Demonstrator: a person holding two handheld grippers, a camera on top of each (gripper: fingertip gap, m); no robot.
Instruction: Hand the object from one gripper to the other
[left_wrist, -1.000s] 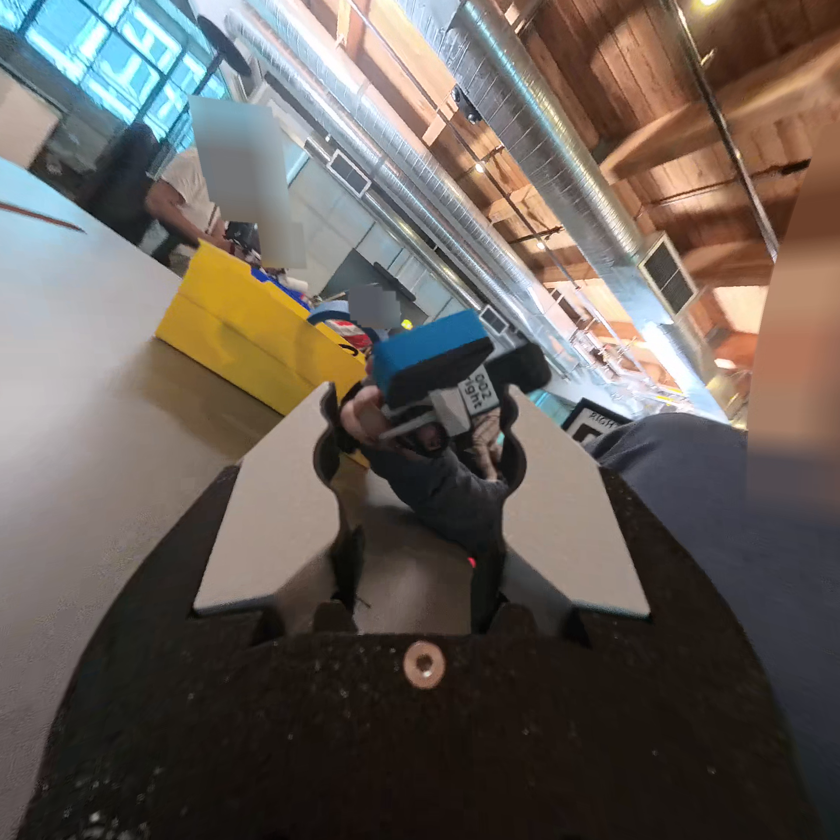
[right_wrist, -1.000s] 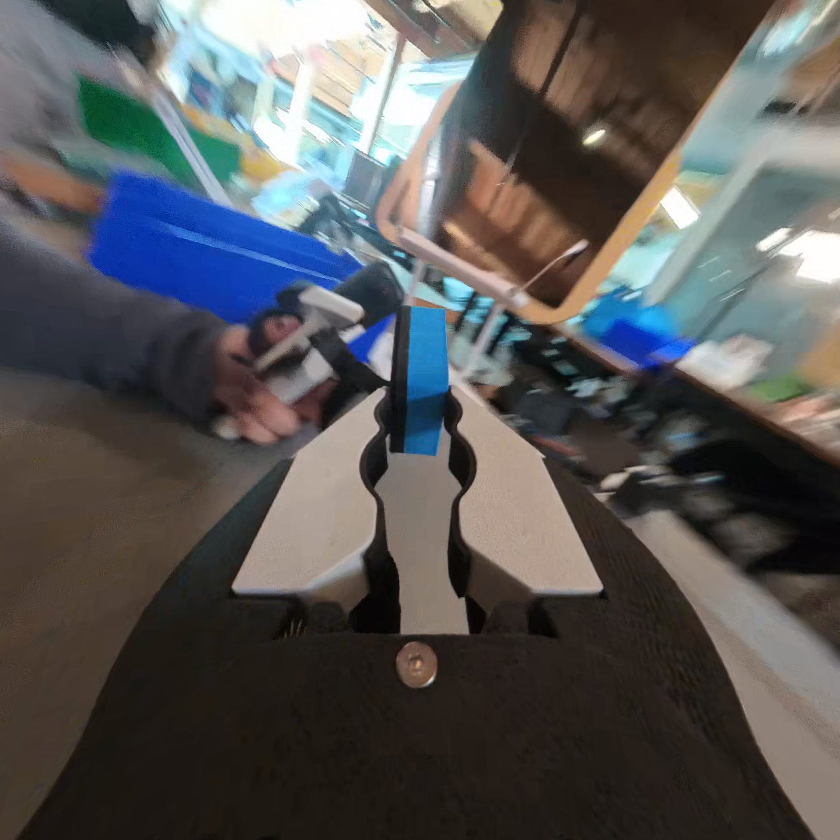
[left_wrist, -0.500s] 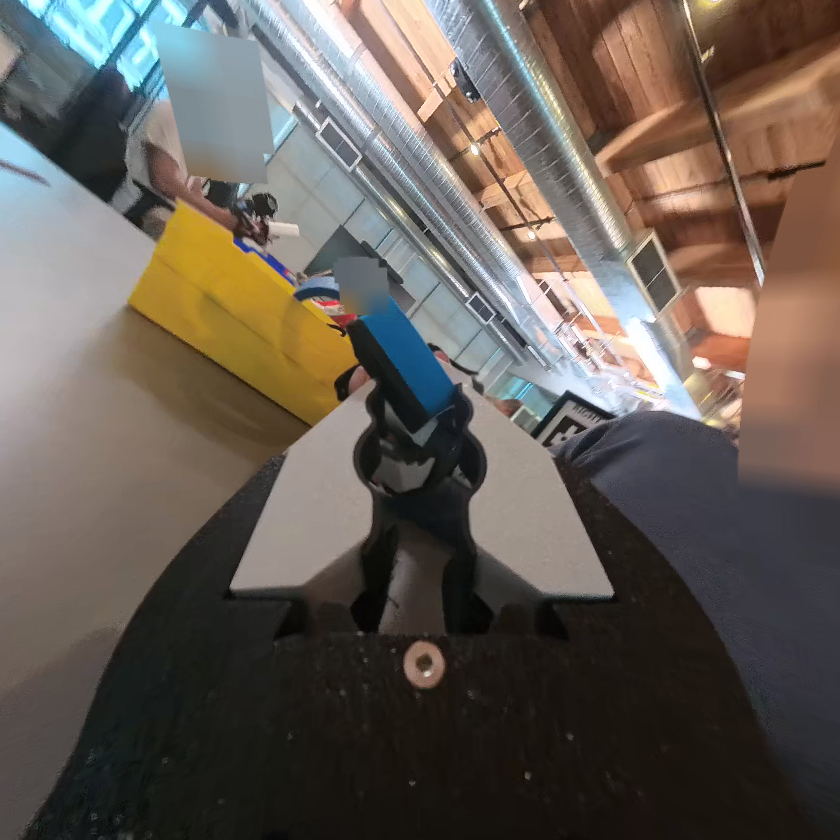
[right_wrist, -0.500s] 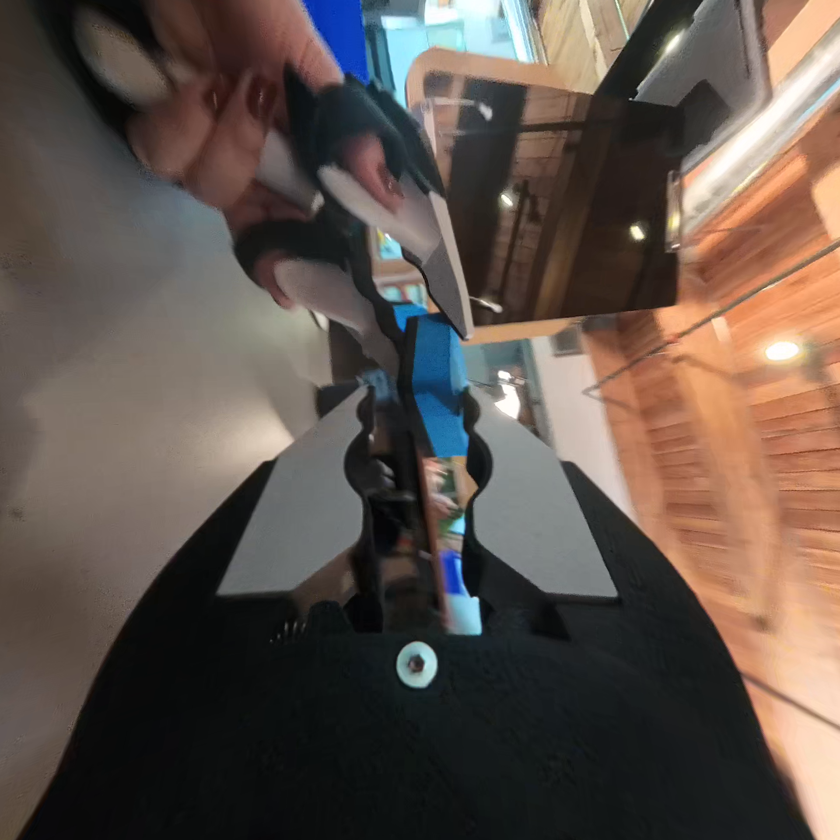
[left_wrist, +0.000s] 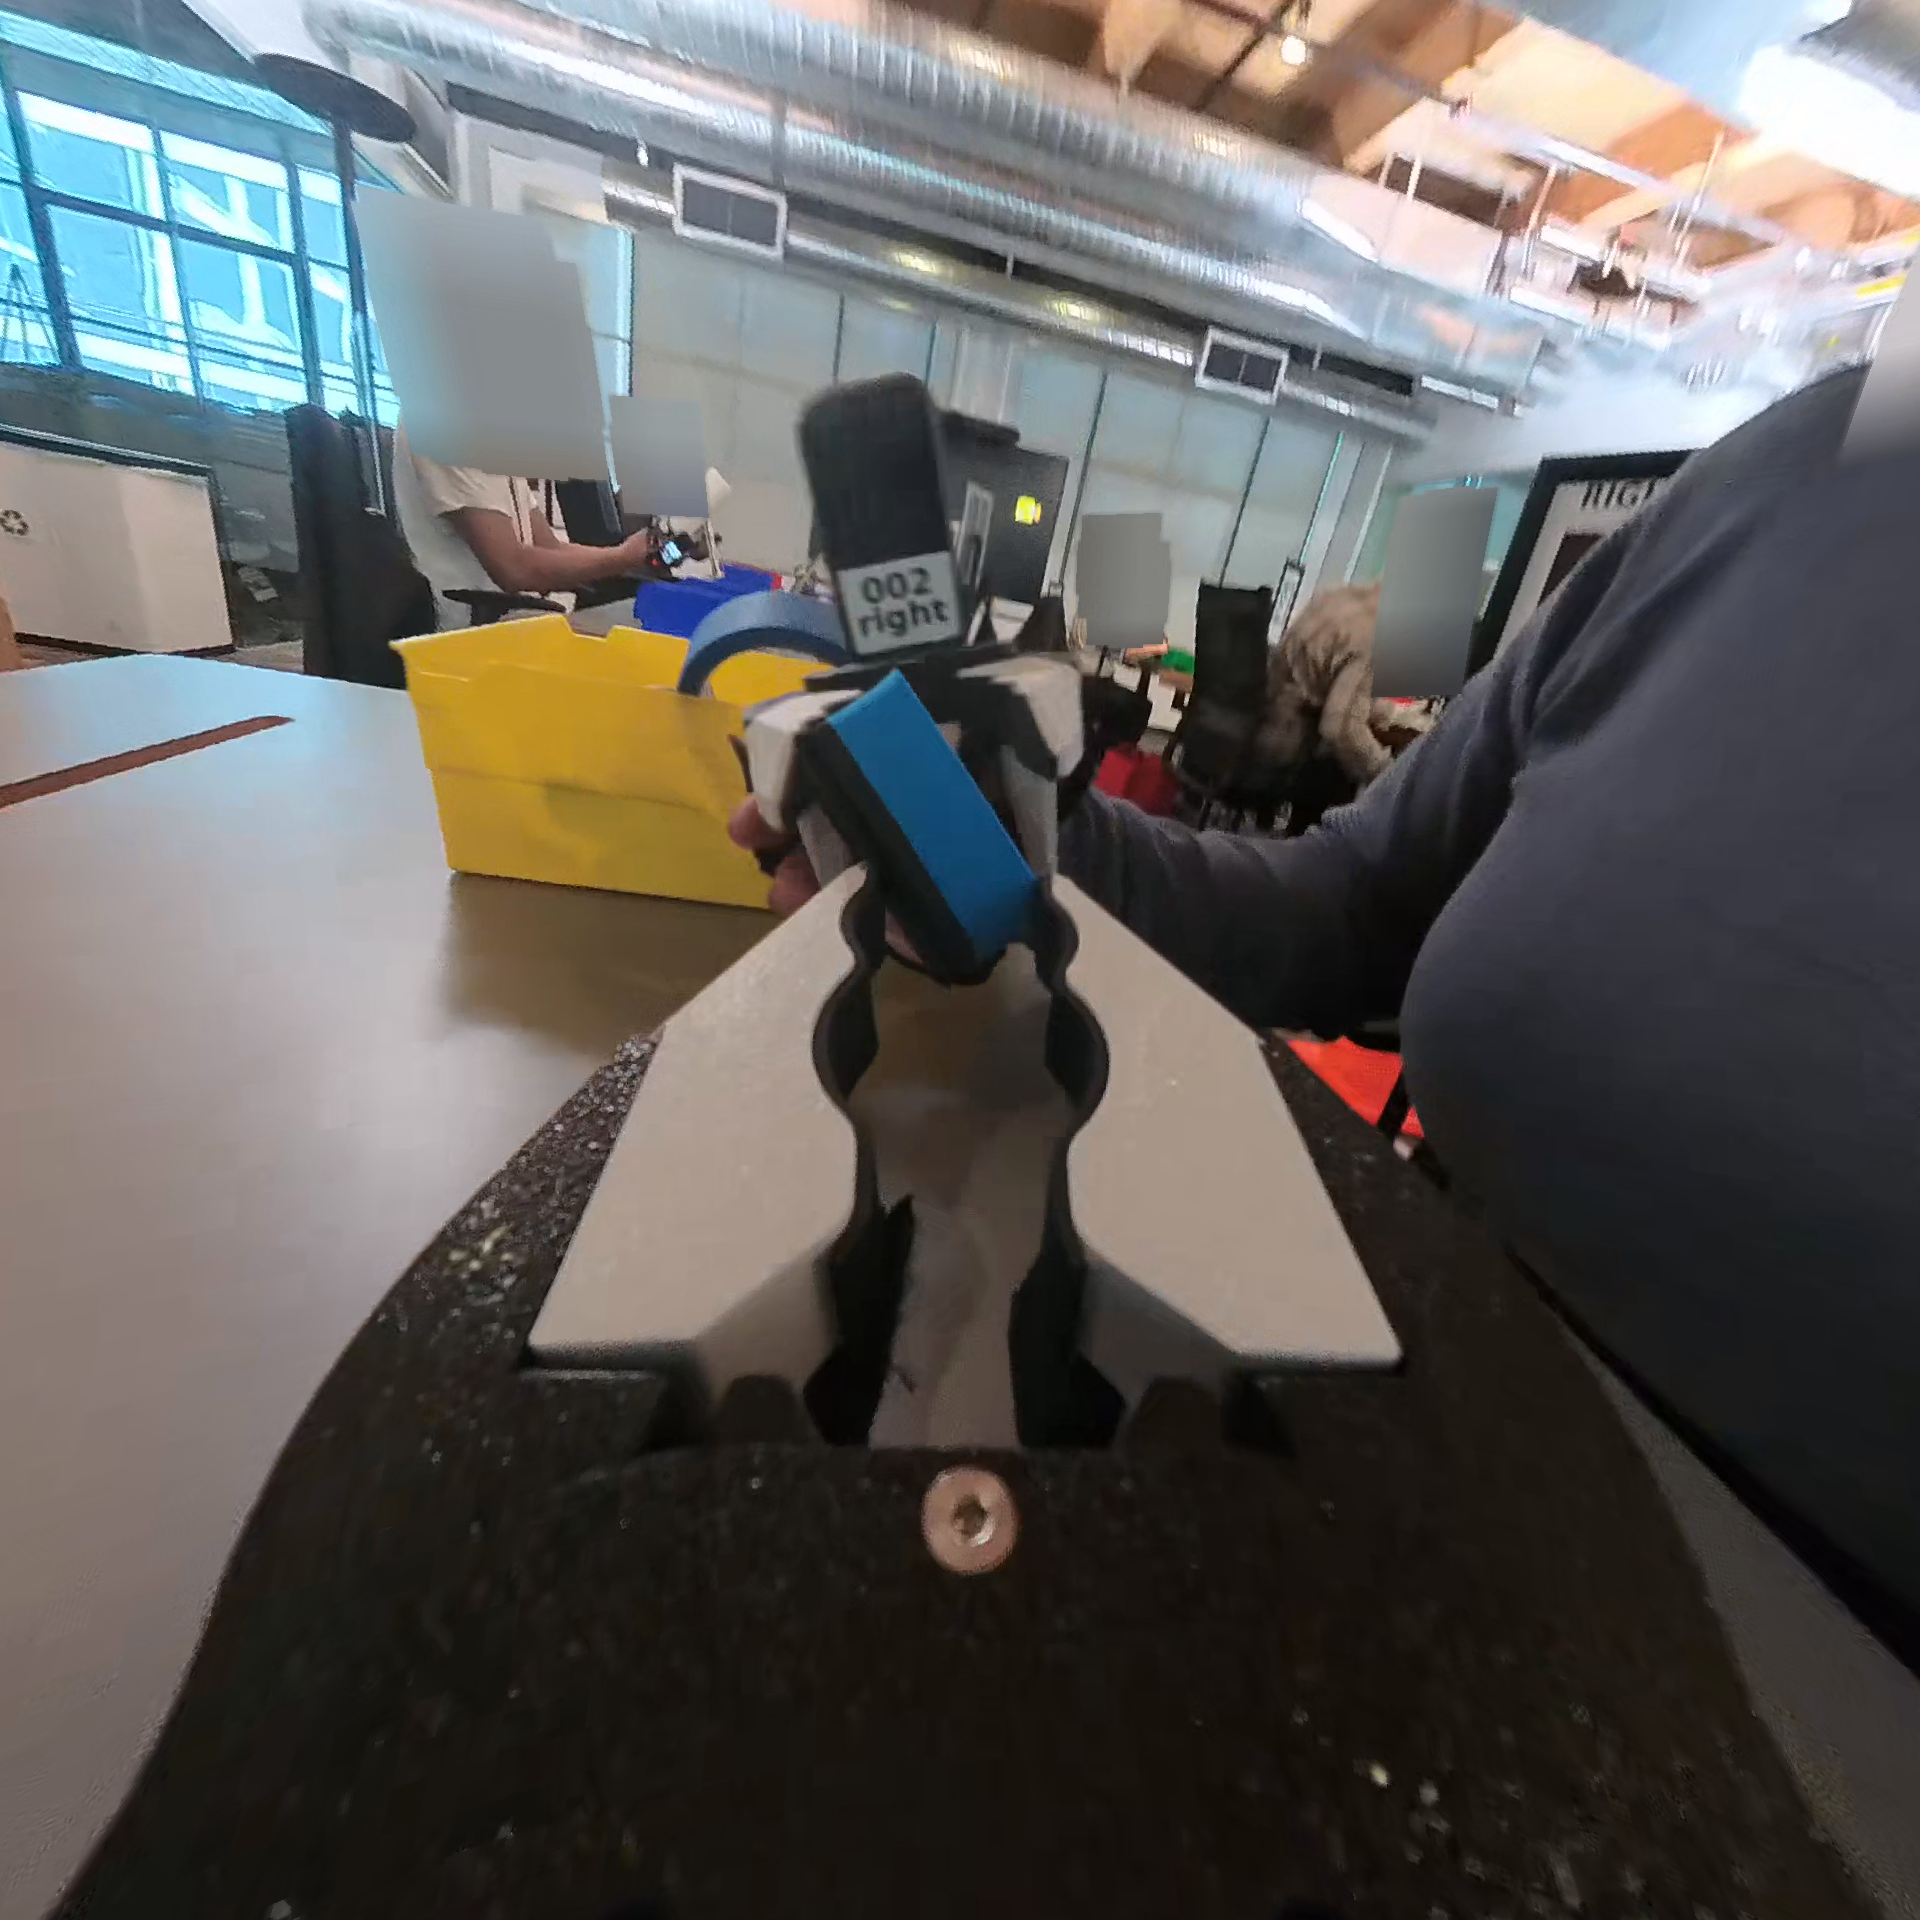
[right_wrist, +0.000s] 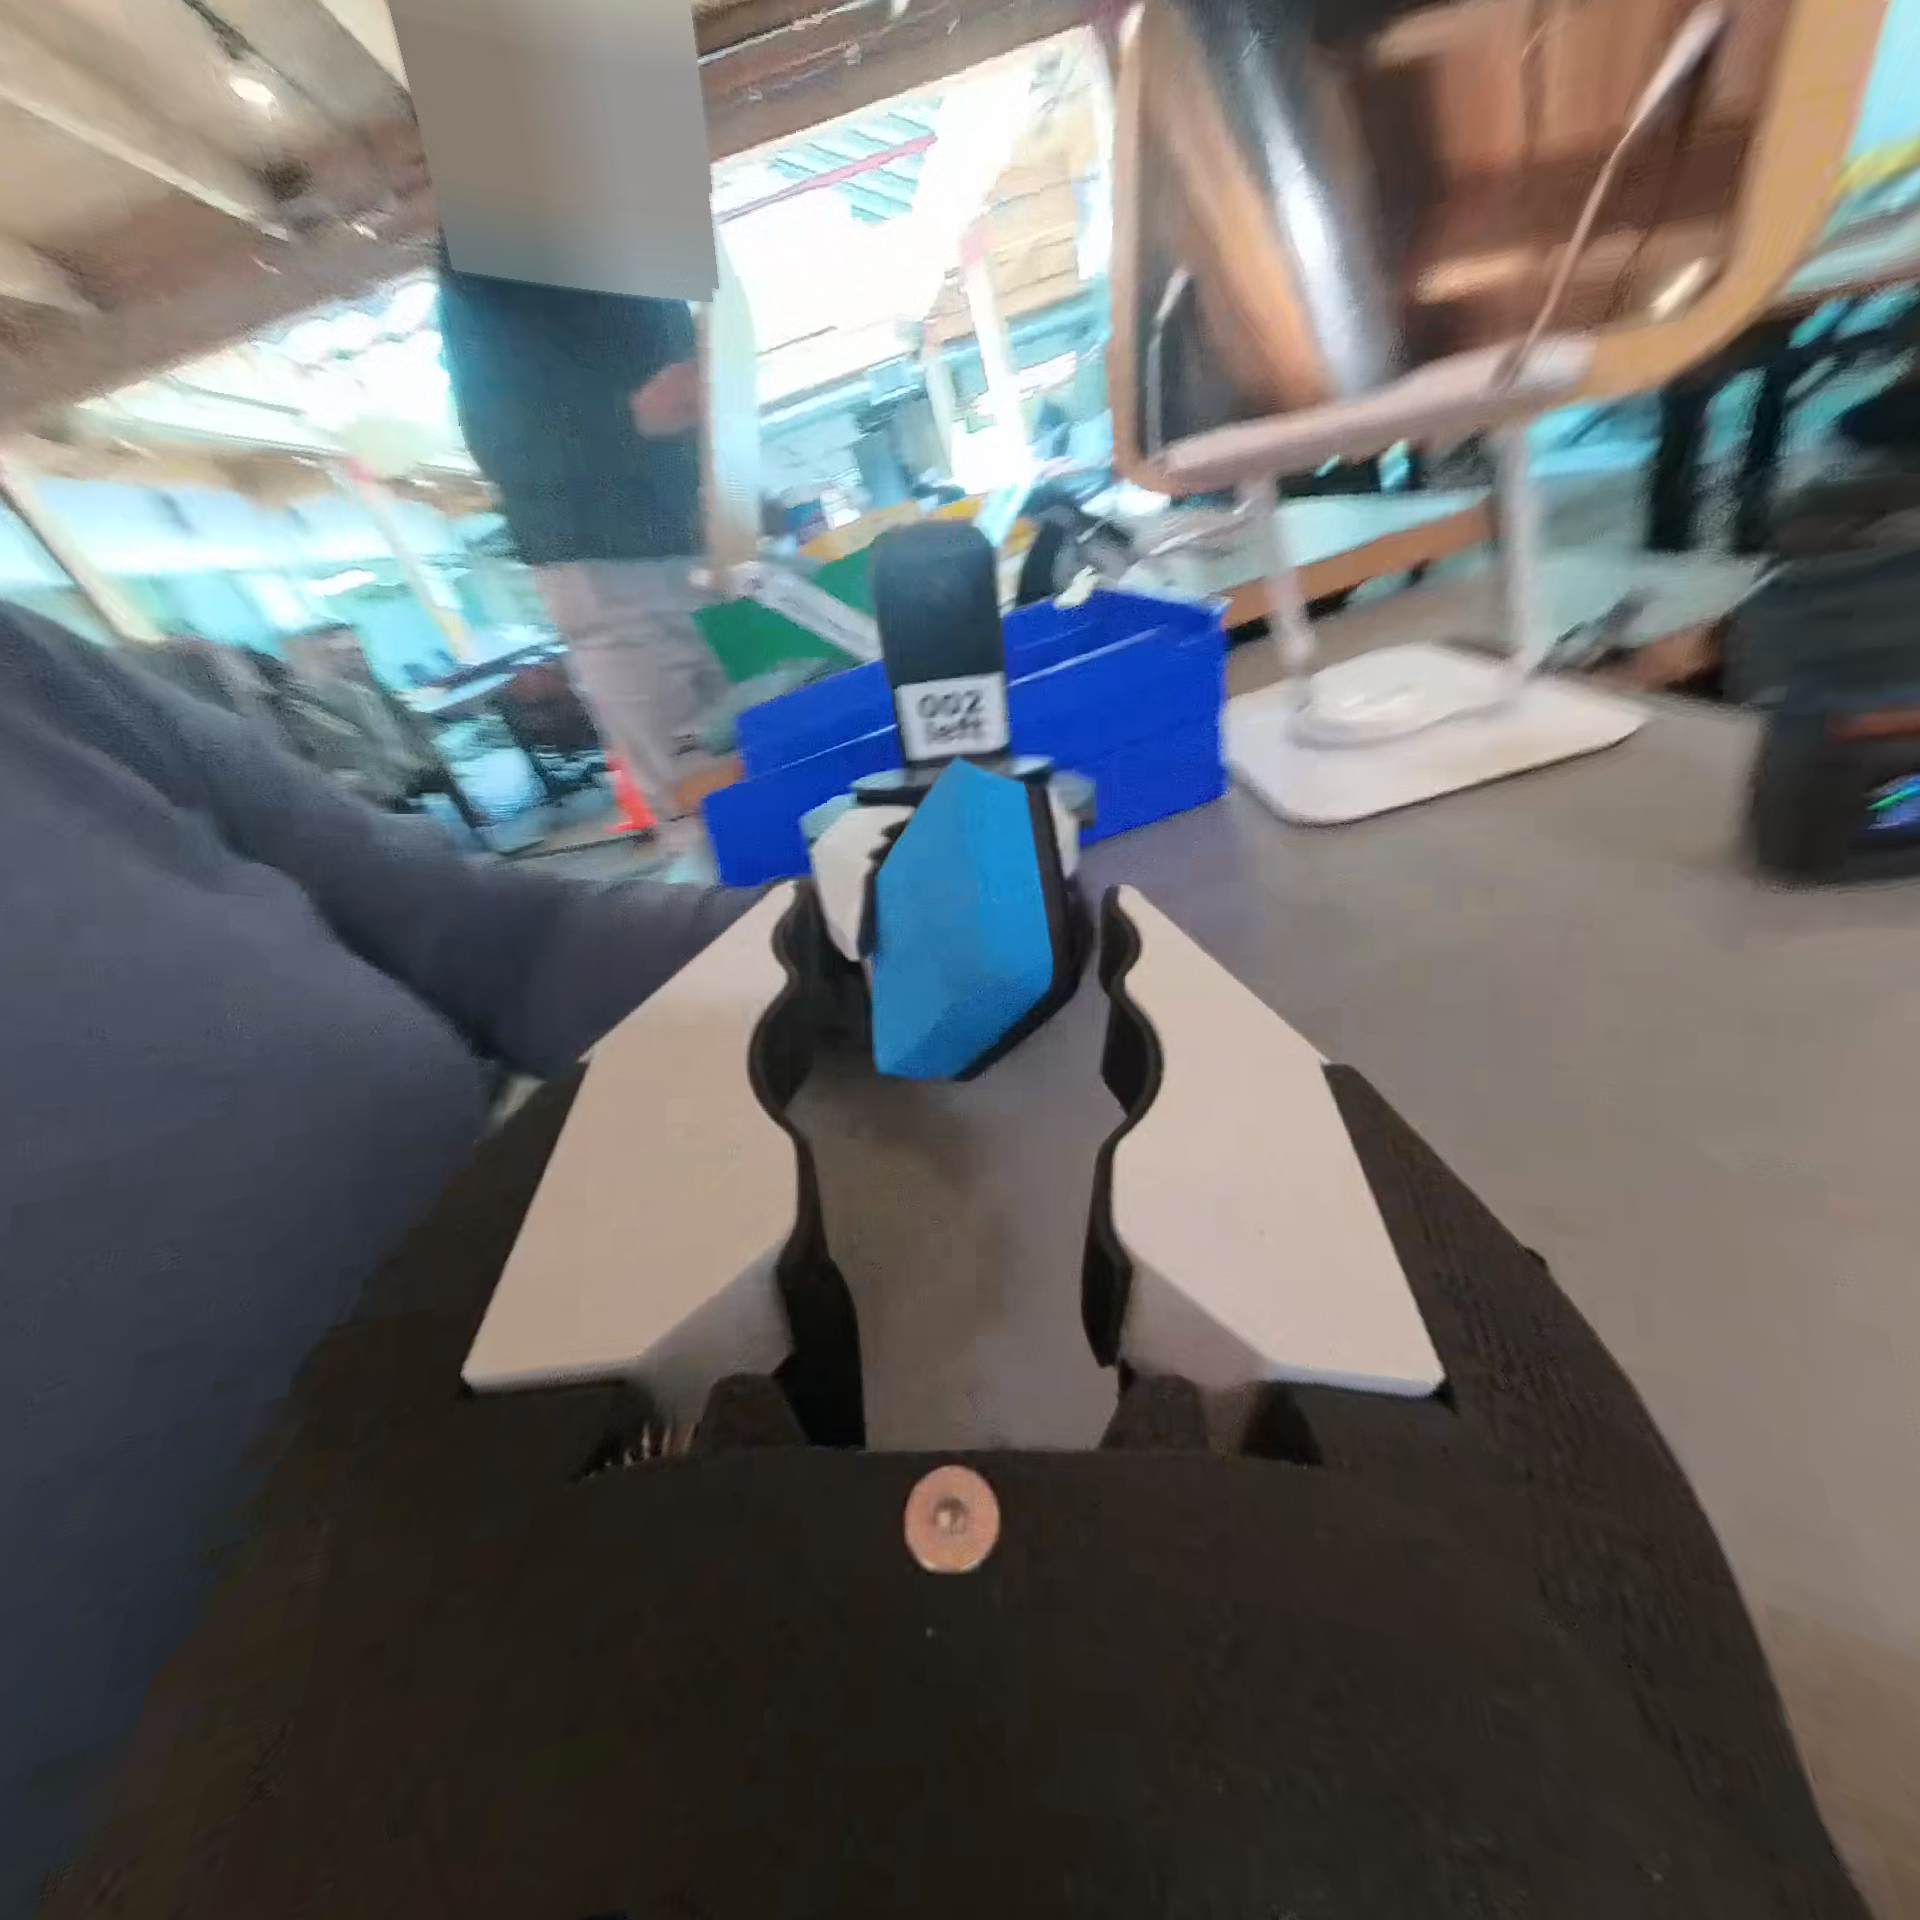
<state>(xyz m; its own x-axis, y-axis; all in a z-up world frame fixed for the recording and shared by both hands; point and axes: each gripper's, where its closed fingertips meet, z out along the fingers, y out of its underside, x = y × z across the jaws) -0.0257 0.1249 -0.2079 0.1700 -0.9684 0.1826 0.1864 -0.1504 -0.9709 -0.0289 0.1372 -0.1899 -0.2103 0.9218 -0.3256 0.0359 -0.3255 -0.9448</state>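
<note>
A blue foam block with a black underside (left_wrist: 925, 821) is held in the air above the table. My left gripper (left_wrist: 956, 925) is shut on its near end, with both jaw tips pressed against its sides. The right gripper faces me just behind the block, and its white fingers (left_wrist: 774, 753) stand apart on either side. In the right wrist view the block (right_wrist: 956, 935) sits tilted between the jaws of my right gripper (right_wrist: 951, 925). Those jaws are wide open, with gaps on both sides. The left gripper's fingers (right_wrist: 836, 862) clamp the block's far end.
A yellow bin (left_wrist: 582, 790) with a blue tape roll (left_wrist: 748, 634) stands on the brown table (left_wrist: 208, 987). A blue bin (right_wrist: 1122, 727) and a white stand base (right_wrist: 1434, 727) lie beyond. A dark sleeve (left_wrist: 1662, 935) fills the right side. People stand in the background. Less than 4 cm separates the two grippers' tips.
A second ago my right gripper held the block and my left was open. The left has since closed on the block and the right has opened. Both views have swung level.
</note>
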